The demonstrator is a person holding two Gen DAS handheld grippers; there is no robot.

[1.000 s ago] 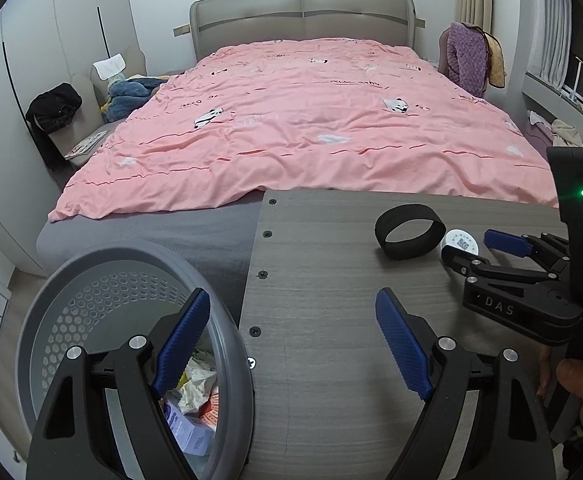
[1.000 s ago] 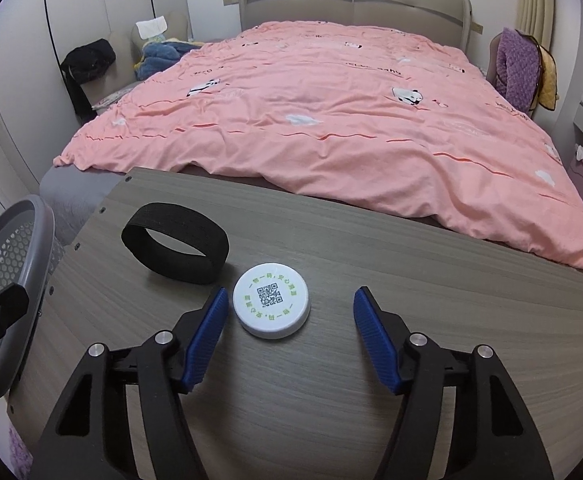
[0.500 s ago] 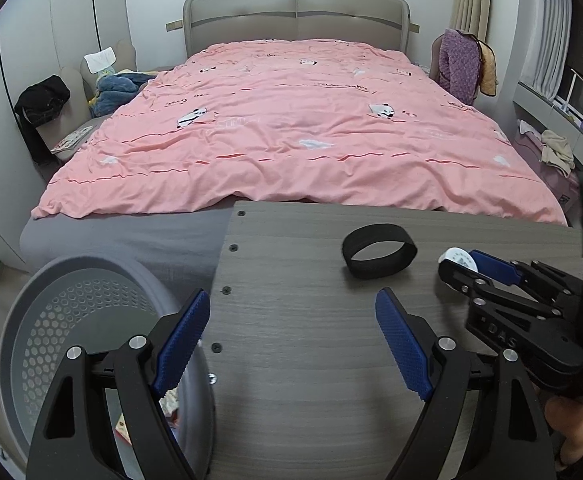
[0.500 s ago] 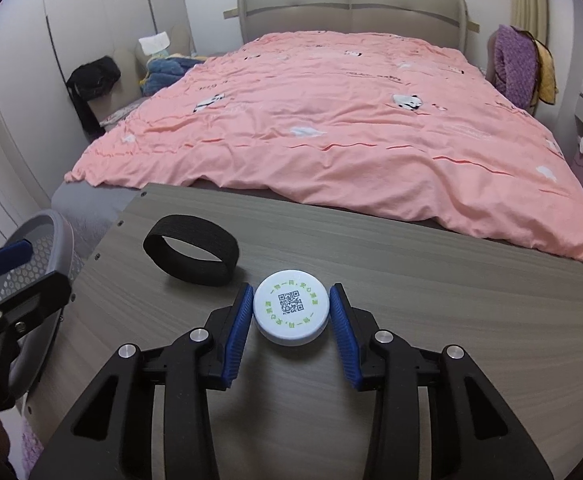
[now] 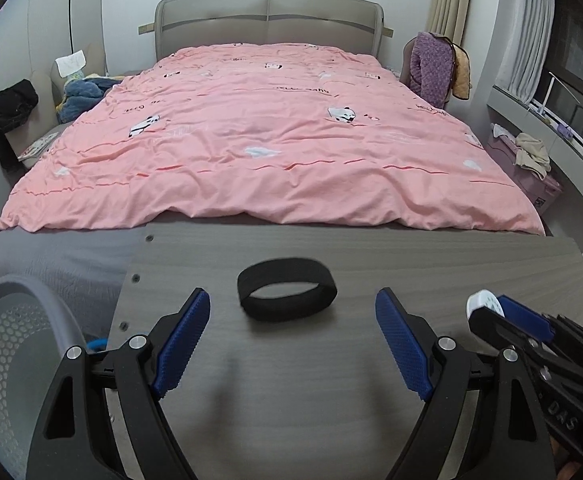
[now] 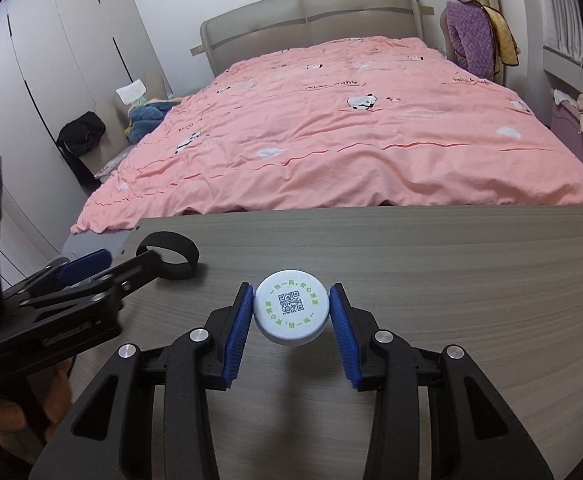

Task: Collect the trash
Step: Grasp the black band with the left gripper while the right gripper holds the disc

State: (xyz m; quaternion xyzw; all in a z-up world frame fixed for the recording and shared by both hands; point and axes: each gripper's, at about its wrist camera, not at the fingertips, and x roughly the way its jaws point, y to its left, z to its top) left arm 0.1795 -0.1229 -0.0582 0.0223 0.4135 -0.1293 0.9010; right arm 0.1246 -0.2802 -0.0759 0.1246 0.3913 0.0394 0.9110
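One white QR-printed cap [image 6: 291, 313], seemingly lifted, pinched by right hand-held gripper [image 6: 291, 312].

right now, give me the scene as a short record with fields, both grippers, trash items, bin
left hand-held gripper: open, holding nothing, aimed at the black band
right hand-held gripper: shut on the white cap, which looks lifted off the table
white cap: round, QR code and green print on top
black band: loop lying on the table, untouched
table: grey wood grain, at the foot of the bed
trash basket: grey, perforated, beside the table's left edge
bed: pink duvet
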